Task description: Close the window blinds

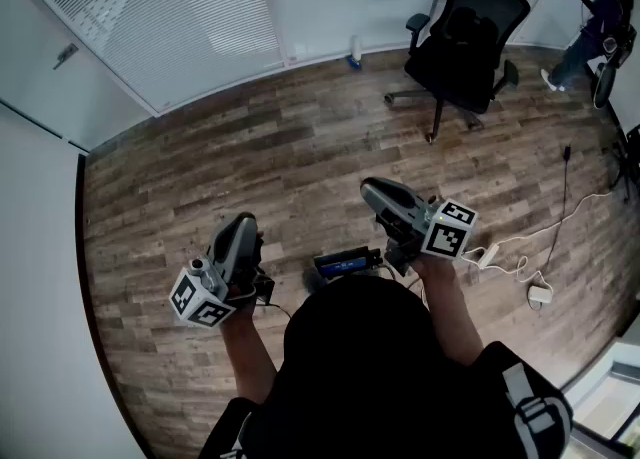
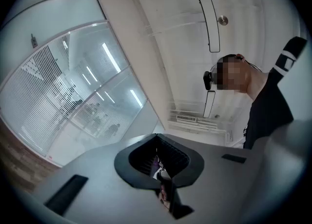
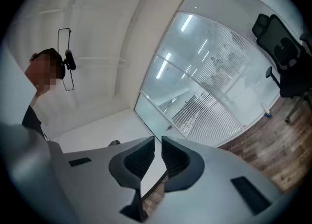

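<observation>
The white slatted window blinds (image 1: 165, 7) hang behind the glass wall at the far left of the room, well away from both grippers. They also show in the left gripper view as blinds (image 2: 46, 96) and in the right gripper view as blinds (image 3: 209, 113). My left gripper (image 1: 243, 224) is held low over the wooden floor, shut and with nothing in it. In its own view the left gripper (image 2: 157, 142) tilts up toward the ceiling. My right gripper (image 1: 372, 190) hovers beside it, shut and empty. The right gripper (image 3: 157, 146) shows only a thin slit between its pads.
A black office chair (image 1: 468, 32) stands at the back right. A person (image 1: 600, 22) is at the far right edge. White cables and a power strip (image 1: 490, 254) lie on the floor to the right. A small black device (image 1: 345, 263) sits at my chest.
</observation>
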Demonstrator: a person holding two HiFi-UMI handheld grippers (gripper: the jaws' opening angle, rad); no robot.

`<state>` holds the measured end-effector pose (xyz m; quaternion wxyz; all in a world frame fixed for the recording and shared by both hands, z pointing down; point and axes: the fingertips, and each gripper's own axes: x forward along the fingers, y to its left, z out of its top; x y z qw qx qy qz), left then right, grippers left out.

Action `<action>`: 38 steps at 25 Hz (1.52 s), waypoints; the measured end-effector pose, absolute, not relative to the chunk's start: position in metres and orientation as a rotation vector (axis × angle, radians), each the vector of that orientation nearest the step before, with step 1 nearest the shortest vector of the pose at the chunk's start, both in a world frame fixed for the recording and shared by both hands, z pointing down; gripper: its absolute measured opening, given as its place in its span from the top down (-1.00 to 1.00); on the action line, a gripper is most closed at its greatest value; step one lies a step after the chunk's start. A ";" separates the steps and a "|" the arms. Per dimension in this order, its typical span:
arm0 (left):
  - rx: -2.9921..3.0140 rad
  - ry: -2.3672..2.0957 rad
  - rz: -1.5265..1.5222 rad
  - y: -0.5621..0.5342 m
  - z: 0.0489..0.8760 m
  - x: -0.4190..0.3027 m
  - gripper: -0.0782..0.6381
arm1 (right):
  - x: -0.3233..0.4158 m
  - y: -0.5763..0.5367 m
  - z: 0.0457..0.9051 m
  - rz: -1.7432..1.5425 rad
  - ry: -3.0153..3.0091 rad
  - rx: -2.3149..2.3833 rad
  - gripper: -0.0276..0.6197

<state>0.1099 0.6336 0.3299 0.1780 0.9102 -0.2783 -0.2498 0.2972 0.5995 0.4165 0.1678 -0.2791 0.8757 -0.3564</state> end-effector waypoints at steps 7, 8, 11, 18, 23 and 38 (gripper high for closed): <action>2.618 -0.768 -0.713 0.616 0.338 0.114 0.76 | 0.300 0.582 0.427 -0.970 2.492 -0.811 0.77; 2.614 -0.772 -0.711 0.616 0.340 0.112 0.76 | 0.300 0.583 0.428 -0.973 2.493 -0.812 0.76; 2.600 -0.784 -0.704 0.614 0.345 0.107 0.76 | 0.296 0.582 0.429 -0.979 2.498 -0.814 0.77; 2.571 -0.813 -0.723 0.616 0.354 0.091 0.76 | 0.283 0.584 0.433 -0.994 2.528 -0.813 0.76; 2.553 -0.822 -0.747 0.611 0.360 0.074 0.76 | 0.268 0.580 0.435 -0.997 2.556 -0.817 0.76; 2.517 -0.833 -0.790 0.590 0.375 0.035 0.76 | 0.236 0.563 0.442 -1.008 2.590 -0.866 0.76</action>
